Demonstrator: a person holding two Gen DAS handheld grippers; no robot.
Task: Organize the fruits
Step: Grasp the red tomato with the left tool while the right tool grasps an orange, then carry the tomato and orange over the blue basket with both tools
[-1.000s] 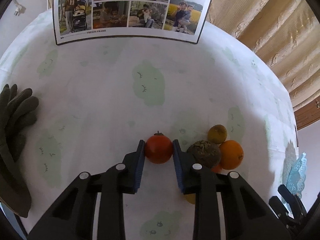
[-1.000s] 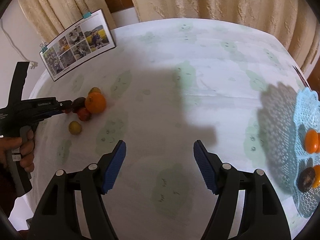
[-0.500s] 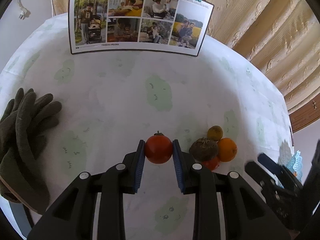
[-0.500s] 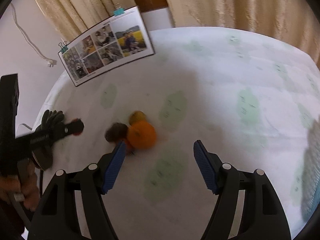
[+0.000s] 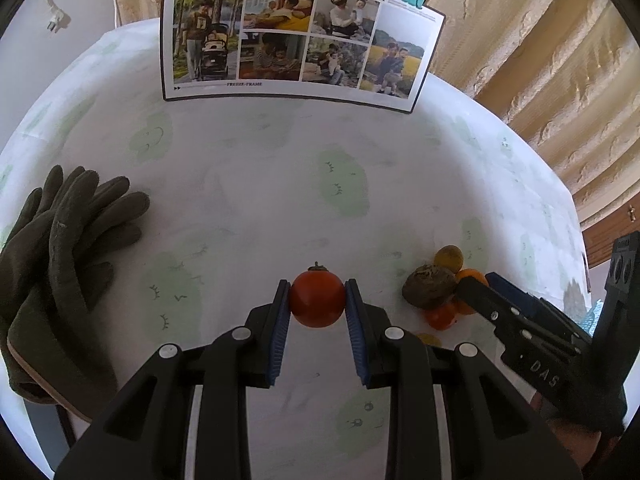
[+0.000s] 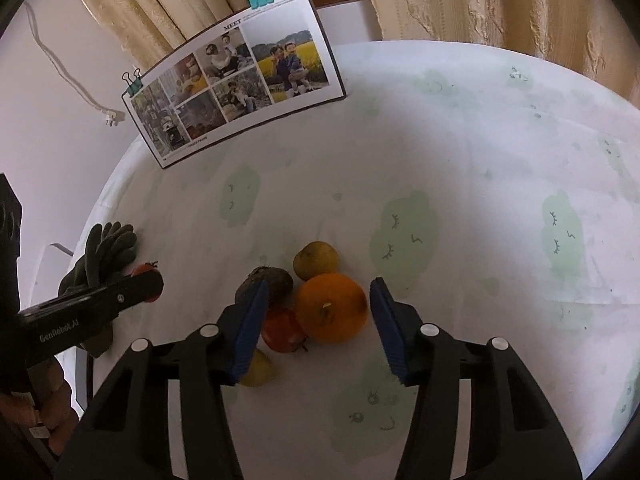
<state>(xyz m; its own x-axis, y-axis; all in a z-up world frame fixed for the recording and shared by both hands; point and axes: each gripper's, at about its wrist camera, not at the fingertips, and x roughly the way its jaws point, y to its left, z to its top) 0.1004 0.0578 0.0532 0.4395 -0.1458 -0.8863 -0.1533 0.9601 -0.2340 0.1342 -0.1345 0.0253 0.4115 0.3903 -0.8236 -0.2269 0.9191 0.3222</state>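
In the left wrist view, the left gripper (image 5: 317, 308) holds a round red-orange fruit (image 5: 317, 299) with a small dark stem on top; the jaws press it on both sides, above the tabletop (image 5: 256, 184). To the right lies a small pile of fruits: a brown rough fruit (image 5: 429, 290), a dull yellow fruit (image 5: 449, 257) and others partly hidden. The tabletop has a white cloth with pale green prints. Dark gloves (image 5: 60, 248) lie at the left, and a photo sheet (image 5: 296, 36) stands at the far edge before beige curtains (image 5: 540, 60).

In the right wrist view, the right gripper (image 6: 318, 320) has its jaws wide on either side of a big orange (image 6: 331, 307), apart from its skin. Just beside the orange lie the brown fruit, the yellow fruit and a small red fruit (image 6: 280, 330).
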